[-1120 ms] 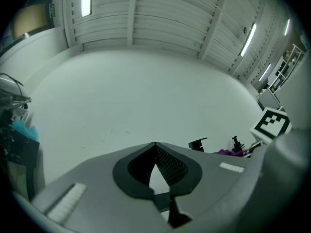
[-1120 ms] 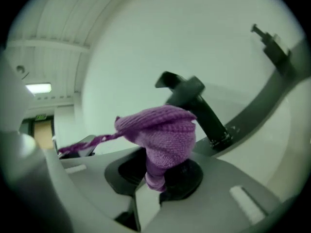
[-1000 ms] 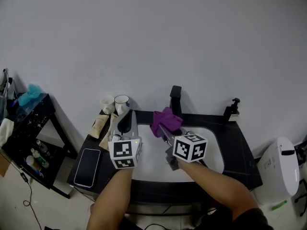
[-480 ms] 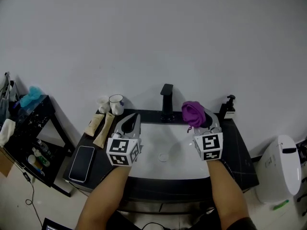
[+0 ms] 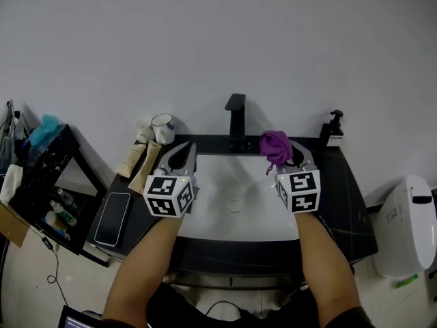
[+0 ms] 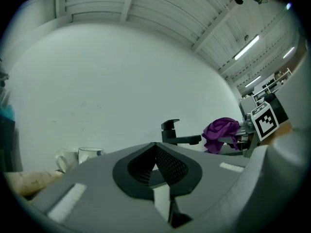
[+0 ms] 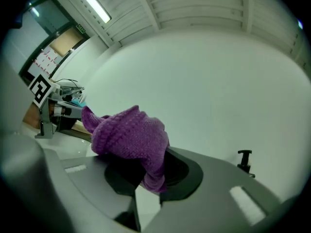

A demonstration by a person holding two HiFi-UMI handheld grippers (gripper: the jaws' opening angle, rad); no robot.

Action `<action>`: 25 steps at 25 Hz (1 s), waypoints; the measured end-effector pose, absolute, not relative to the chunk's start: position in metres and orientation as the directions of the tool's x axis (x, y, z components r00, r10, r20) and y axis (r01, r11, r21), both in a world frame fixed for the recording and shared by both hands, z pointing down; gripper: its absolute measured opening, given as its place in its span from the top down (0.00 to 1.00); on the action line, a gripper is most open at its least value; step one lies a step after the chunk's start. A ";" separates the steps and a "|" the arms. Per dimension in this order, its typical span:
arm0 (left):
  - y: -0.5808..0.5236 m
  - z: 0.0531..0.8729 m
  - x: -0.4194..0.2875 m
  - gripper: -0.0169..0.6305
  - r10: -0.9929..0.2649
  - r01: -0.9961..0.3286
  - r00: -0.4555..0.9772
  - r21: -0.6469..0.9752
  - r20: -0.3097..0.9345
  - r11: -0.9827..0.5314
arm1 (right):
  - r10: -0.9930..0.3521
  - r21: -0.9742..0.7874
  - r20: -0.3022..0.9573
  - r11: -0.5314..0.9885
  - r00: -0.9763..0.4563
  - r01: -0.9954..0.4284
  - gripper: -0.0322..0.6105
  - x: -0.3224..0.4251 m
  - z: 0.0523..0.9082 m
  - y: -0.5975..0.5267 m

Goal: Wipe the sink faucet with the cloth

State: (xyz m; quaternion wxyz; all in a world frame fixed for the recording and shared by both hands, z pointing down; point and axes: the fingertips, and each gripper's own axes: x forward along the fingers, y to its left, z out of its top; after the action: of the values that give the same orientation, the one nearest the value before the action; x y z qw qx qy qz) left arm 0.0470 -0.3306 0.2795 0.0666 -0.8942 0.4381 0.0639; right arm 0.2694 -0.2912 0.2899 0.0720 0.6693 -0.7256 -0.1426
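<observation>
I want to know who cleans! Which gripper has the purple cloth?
The right gripper, shut on the purple cloth; the left gripper's jaws are together with nothing between them.

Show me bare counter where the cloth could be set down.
Free: the counter right of the basin, in front of the soap dispenser; the basin itself too. Crowded: the left end, with mugs, tubes and phone.

The cloth (image 5: 274,144) is purple with a knit texture. The faucet (image 5: 236,118) is matte black. The sink basin (image 5: 212,214) is white and the countertop (image 5: 345,203) is black. The left gripper (image 5: 179,152) and right gripper (image 5: 290,157) are grey, with black-and-white square-marker cubes. From the basin, the mug (image 5: 162,125) at 10 o'clock is white with a dark rim, and the phone (image 5: 109,219) at 8 o'clock is black.
</observation>
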 end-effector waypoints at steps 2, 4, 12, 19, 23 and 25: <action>-0.330 0.283 0.048 0.95 -0.781 -0.797 0.604 -0.085 -0.159 -0.599 | -0.992 0.306 -0.073 0.075 -0.102 -0.949 0.85 0.269 0.295 -0.293; -0.330 0.285 0.049 0.95 -0.783 -0.797 0.604 -0.102 -0.149 -0.596 | -0.992 0.300 -0.067 0.083 -0.108 -0.950 0.85 0.268 0.297 -0.293; -0.328 0.285 0.064 0.95 -0.760 -0.771 0.636 -0.158 -0.132 -0.617 | -0.994 0.283 -0.046 0.084 -0.101 -0.955 0.85 0.268 0.300 -0.296; -0.328 0.287 0.063 0.95 -0.761 -0.769 0.638 -0.167 -0.120 -0.618 | -0.992 0.310 -0.036 0.101 -0.118 -0.946 0.85 0.256 0.301 -0.294; -0.329 0.288 0.063 0.95 -0.762 -0.769 0.637 -0.167 -0.117 -0.617 | -0.993 0.306 -0.035 0.094 -0.110 -0.948 0.85 0.258 0.302 -0.294; -0.329 0.288 0.063 0.95 -0.761 -0.768 0.638 -0.165 -0.116 -0.619 | -0.993 0.304 -0.034 0.094 -0.109 -0.948 0.85 0.258 0.303 -0.294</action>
State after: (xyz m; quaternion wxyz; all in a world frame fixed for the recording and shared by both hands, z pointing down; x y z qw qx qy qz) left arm 0.0625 -0.3286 0.2882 0.0999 -0.8996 0.4248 0.0173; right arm 0.2577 -0.2936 0.3027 0.0905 0.6612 -0.7340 -0.1258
